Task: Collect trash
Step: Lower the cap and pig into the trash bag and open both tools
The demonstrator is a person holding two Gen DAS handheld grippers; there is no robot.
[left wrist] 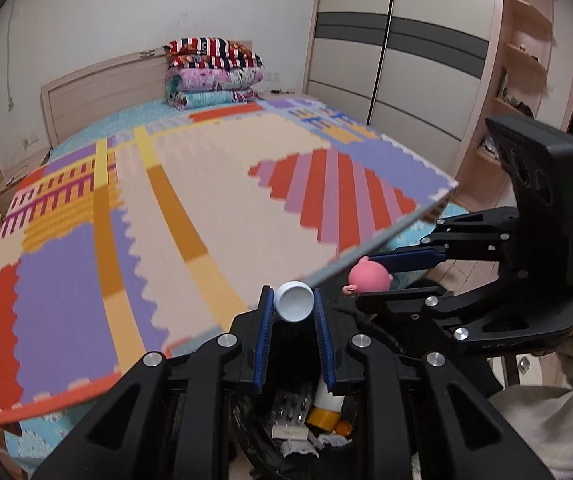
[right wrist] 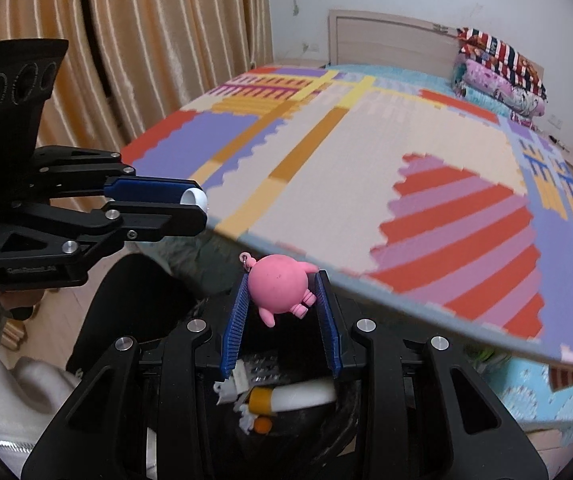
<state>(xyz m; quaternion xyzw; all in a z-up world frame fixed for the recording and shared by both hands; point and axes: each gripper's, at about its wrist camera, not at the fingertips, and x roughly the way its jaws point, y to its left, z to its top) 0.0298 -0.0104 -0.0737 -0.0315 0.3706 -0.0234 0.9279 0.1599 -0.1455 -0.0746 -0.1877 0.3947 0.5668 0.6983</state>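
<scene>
My left gripper is shut on a small white cap, held above a black trash bin. It also shows in the right wrist view with the cap at its tips. My right gripper is shut on a pink pig toy, also above the bin. The right gripper and the pig appear at the right of the left wrist view. The bin holds a blister pack, a white tube with yellow band and scraps.
A bed with a colourful foam mat lies just beyond the bin, its edge close to both grippers. Folded quilts sit at the headboard. A wardrobe stands right, curtains left. A dark chair is beside the bin.
</scene>
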